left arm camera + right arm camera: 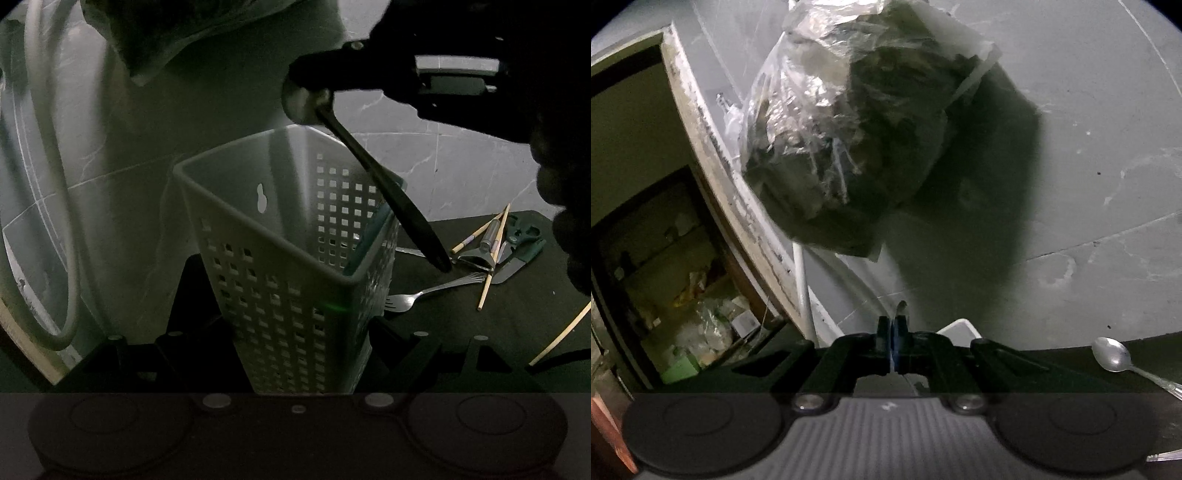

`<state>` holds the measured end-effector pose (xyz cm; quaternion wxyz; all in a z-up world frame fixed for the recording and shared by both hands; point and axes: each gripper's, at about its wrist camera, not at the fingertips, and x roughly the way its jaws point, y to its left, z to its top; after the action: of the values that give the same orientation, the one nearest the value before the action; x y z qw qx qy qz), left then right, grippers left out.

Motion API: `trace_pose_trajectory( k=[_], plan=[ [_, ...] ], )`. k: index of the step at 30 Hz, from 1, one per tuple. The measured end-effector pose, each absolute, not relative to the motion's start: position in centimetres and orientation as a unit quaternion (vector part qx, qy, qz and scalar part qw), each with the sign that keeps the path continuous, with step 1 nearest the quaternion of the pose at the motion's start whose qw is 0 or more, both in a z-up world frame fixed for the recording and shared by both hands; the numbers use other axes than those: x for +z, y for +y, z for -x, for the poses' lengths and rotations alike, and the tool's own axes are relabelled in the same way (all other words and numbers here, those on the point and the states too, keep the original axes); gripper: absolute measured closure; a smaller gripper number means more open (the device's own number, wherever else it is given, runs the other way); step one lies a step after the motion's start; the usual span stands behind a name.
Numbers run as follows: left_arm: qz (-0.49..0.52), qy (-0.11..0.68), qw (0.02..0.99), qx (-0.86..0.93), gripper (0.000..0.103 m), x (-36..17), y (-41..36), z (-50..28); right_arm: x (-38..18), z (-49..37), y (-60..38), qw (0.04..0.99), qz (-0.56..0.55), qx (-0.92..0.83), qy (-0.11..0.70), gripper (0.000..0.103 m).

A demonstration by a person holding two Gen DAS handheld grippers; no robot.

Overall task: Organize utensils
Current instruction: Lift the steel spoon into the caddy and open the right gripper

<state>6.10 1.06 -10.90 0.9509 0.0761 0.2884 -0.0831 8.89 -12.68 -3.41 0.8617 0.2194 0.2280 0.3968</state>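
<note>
perforated utensil basket (295, 258) was noted nearest the left lens, tilted, its lower walls flanked by the left gripper (299, 343). the fingers were set part-way apart to the basket's width and appeared to be pressed on its sides, though the contact itself was lost in shadow.

risks were judged in order of size. largest: the basket, held off upright, could be tipped or slid out of the hold if the spoon's handle were driven against the rim instead of into the opening. next: the large spoon (369, 173), carried bowl-up and slanted, had its handle tip outside the basket on the right, over the dark mat (461, 325); released there, it would be dropped among the loose pieces. smaller: the fork (413, 297), chopsticks (495, 254), scissors (524, 236) and the peeler-like tool beside them could be knocked by the low handle tip.

right gripper (894, 332) was seen with its jaws pressed nearly together, a thin sliver of metal pinched between them; from the left view this was taken as the large spoon, gripped just below the bowl.

a teaspoon (1112, 354) was left on the mat's edge, well apart, not yet sorted. low light was recorded throughout.
</note>
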Motion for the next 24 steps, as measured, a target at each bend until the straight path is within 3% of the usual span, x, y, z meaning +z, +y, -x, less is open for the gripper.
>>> trace_pose_trajectory(
  k=[10, 16, 24],
  plan=[
    [-0.077, 0.289, 0.951, -0.083, 0.018, -10.9, 1.0, -6.1, -0.6, -10.5, -10.5, 0.857, -0.237, 0.430, 0.153, 0.101],
    [-0.079, 0.287, 0.951, -0.083, 0.018, -10.9, 1.0, -6.1, -3.5, -10.9, -10.1, 0.858, -0.217, 0.428, 0.184, 0.101],
    [-0.076, 0.285, 0.952, -0.084, 0.018, -11.0, 1.0, -6.4, -3.9, -9.5, -10.5, 0.876, -0.133, 0.403, 0.228, 0.087]
  ],
)
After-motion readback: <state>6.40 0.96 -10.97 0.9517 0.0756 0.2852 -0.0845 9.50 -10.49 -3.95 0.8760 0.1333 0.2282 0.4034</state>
